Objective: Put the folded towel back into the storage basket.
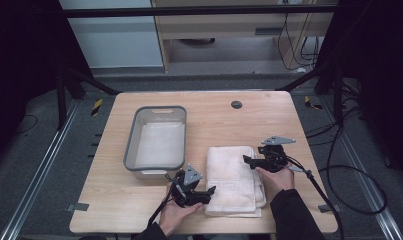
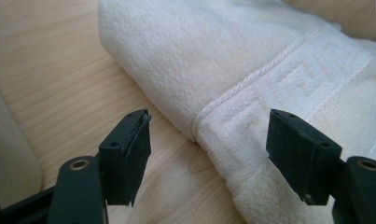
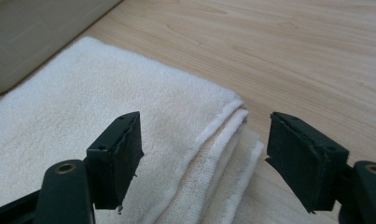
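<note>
Near the table's front edge lay the folded towel, flanked by the left gripper and right gripper, both wide apart and empty; a shallow pinch might have lifted only the top layers, unfolding it.

- A lab or test room is suggested, set up for recording.
- A wooden table is enclosed by a black metal frame, with dark curtains hung at both sides.
- Metal rails are laid along the grey floor, and yellow-and-black tape is stuck to it.
- Loose black cables are strewn beside the table.
- Plain wooden furniture is seen behind, with more wires hung from it.
</note>
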Available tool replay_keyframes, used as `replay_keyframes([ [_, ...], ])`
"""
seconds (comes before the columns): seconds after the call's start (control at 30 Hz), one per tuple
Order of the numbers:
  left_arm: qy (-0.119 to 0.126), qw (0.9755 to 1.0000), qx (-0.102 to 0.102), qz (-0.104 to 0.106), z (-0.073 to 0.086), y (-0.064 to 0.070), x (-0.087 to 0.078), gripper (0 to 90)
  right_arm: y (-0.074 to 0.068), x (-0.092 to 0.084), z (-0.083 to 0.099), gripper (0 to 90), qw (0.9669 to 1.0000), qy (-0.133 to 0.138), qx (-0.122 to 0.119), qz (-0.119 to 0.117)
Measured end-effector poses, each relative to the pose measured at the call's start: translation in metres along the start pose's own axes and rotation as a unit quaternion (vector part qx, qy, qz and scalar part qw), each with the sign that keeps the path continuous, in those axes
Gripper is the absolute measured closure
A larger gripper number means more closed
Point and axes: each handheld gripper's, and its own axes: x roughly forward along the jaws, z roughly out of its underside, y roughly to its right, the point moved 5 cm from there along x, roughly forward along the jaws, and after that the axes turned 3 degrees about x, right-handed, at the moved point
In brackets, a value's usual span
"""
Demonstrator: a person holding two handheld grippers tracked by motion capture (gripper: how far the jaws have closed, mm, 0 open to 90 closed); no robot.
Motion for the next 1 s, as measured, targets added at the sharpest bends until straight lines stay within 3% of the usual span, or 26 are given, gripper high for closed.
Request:
replay_keyframes([
  [0.57, -0.014, 0.9999, 0.002, 0.002, 0.013, 0.004, 0.016, 30.3, 0.002, 0.012, 0.018, 28.8, 0.9994, -0.03, 0.019, 0.001],
  [0.8, -0.022, 0.9996, -0.01, 0.015, 0.014, 0.003, 0.021, 32.9, 0.003, 0.017, 0.024, 30.1, 0.9979, -0.04, 0.051, -0.006],
  [1.0, -0.033, 0.9985, -0.024, 0.036, 0.014, 0.001, 0.023, 35.9, 0.003, 0.02, 0.026, 35.0, 0.9953, -0.053, 0.077, -0.026],
])
